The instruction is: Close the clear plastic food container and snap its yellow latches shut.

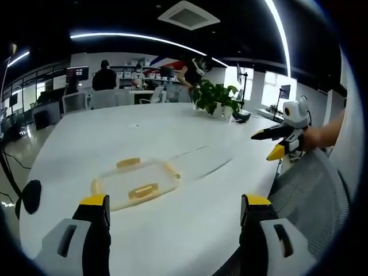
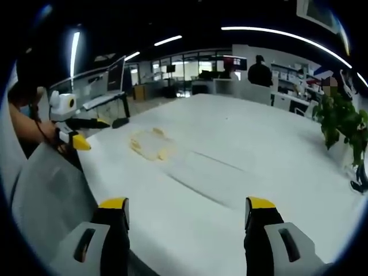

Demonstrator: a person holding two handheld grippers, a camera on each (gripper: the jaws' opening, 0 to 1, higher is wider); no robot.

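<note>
Left gripper view: the left tool stands released, jaws wide apart and grasping nothing. The clear food container lies flat on the white counter, at about 11 o'clock from the point between the jaws and near it. Its long axis runs roughly from 8 o'clock to 2 o'clock. Yellow latches show on its near, far, left and right edges; whether any is snapped cannot be told. The right tool hangs at 2 o'clock, beyond the counter edge and well apart from the container.

Right gripper view: the right tool is likewise released and empty. The container lies at 11 o'clock, well apart, across a bare stretch of counter. The left tool shows at 10 o'clock, beside the counter edge.

Judgement: the left tool is the nearer one and would need only a short forward reach to the near latch.
</note>
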